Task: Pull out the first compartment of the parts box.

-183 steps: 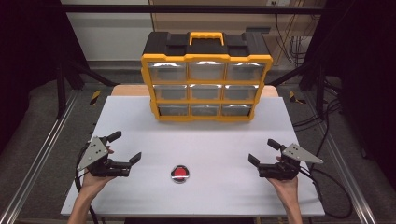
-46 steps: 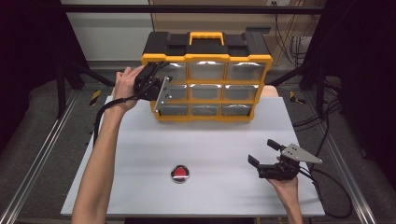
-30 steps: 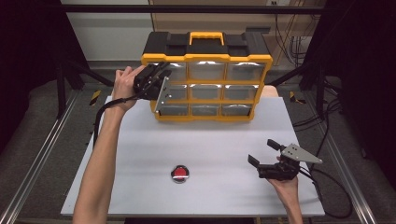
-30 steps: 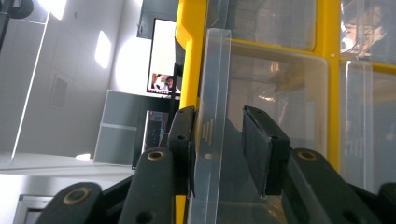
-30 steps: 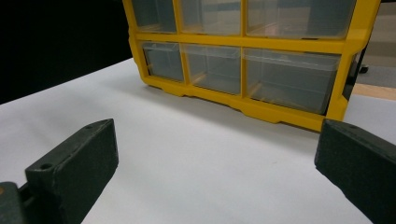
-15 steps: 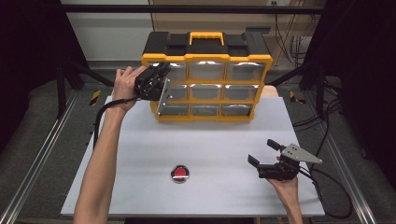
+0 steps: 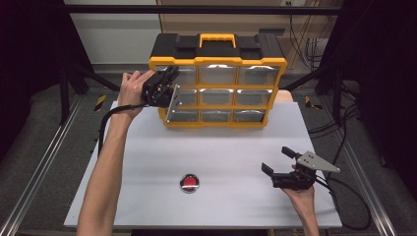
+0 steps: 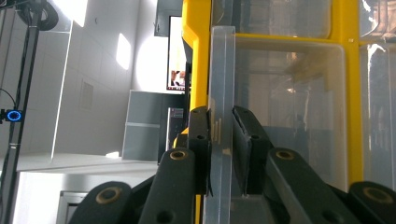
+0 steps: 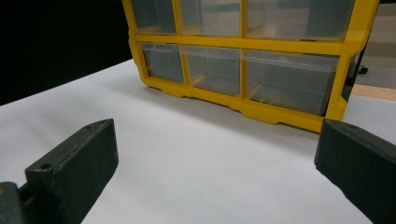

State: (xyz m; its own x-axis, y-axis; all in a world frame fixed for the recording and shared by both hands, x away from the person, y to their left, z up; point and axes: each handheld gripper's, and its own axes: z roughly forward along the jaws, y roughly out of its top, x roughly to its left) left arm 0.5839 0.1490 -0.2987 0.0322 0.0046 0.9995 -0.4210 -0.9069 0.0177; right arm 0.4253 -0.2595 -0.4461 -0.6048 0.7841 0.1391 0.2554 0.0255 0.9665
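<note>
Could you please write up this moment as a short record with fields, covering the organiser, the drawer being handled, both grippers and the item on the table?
organiser: yellow and black plastic drawer cabinet, standing at the far side of the white table
drawer in hand: clear plastic drawer, middle row, left column, pulled partly out
left gripper: shut on the drawer's front wall
right gripper: open, holding nothing, resting near the table's right edge
loose item: small round red and black object, lying near the front, untouched

Organizer (image 7: pixel 219 83) at table (image 7: pixel 147 162) rear; puck (image 7: pixel 189 183) front centre; right gripper (image 7: pixel 279 166) right of puck.
</note>
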